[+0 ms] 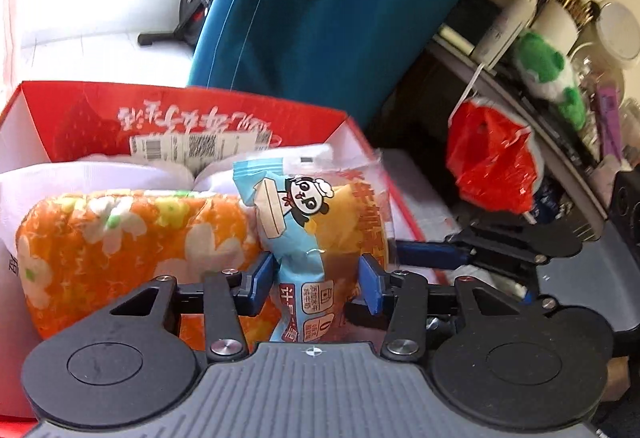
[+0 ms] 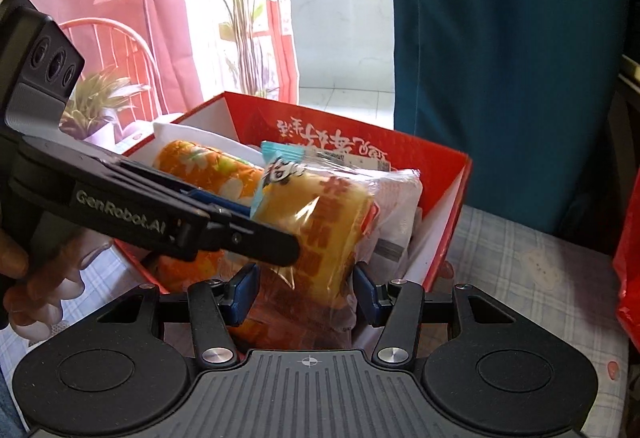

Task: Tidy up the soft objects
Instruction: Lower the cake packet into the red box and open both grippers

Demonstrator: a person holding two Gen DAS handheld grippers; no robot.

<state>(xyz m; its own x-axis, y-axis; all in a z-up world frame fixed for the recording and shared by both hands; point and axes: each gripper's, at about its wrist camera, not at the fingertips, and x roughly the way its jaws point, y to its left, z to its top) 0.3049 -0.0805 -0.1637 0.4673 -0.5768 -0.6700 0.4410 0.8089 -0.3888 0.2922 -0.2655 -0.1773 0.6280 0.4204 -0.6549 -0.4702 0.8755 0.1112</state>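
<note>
A wrapped bread loaf [image 1: 320,222], in clear film with a light-blue panda end, hangs over the front of a red cardboard box [image 1: 80,110]. My left gripper [image 1: 316,278] is shut on the blue end, its pads pinching the wrapper. The right gripper's blue finger [image 1: 424,252] reaches in from the right. In the right wrist view, my right gripper [image 2: 304,288] is shut on the loaf [image 2: 320,214] lower down, and the left gripper's black linkage [image 2: 240,238] crosses in front of it. An orange floral roll [image 1: 120,246] and white packets [image 2: 400,198] lie in the box [image 2: 440,166].
A teal curtain [image 1: 328,6] hangs behind the box. A red plastic bag [image 1: 492,162] and a green plush toy [image 1: 544,66] sit on a cluttered shelf at the right. The box stands on a checked tablecloth [image 2: 520,258]. A person's hand [image 2: 36,290] holds the left gripper.
</note>
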